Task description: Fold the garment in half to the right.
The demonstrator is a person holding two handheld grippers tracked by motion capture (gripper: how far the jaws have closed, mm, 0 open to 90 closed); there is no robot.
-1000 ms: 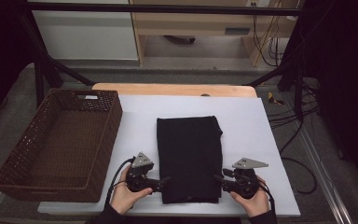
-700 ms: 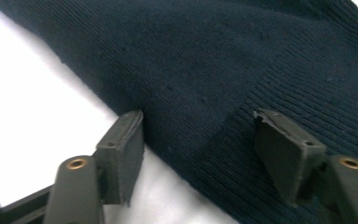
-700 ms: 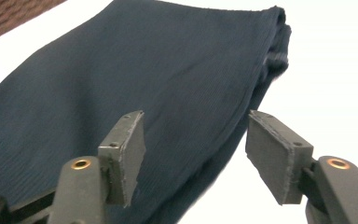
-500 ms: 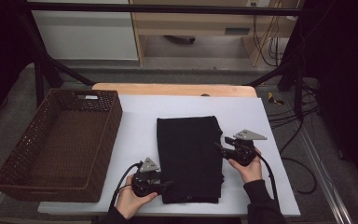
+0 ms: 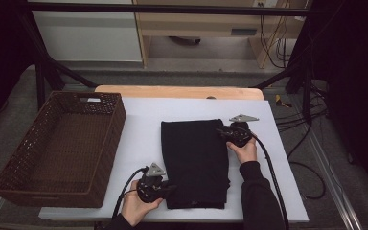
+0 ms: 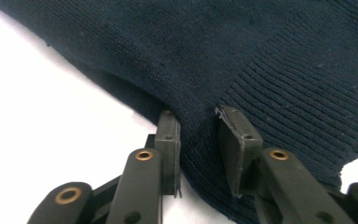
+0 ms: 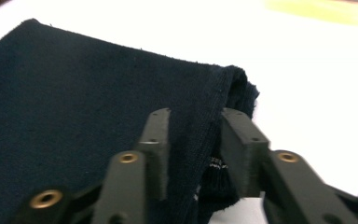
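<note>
Risk of lopsided lift: left gripper (image 5: 168, 189) clamping folded black sweater (image 5: 194, 163) at table (image 5: 139, 124) centre by seven o'clock corner, right gripper (image 5: 222, 132) pinching one o'clock edge, jaws just closing, layers slipping loose.

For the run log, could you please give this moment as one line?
left gripper: closing on black garment near-left edge | right gripper: closing on far-right edge | basket: left

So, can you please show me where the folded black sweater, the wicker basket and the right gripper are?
folded black sweater (image 5: 194, 163), high view, on the middle of its top layer.
wicker basket (image 5: 110, 139), high view, on its right wall.
right gripper (image 7: 193, 128), right gripper view, midway between its fingertips, at the sweater's edge.
</note>
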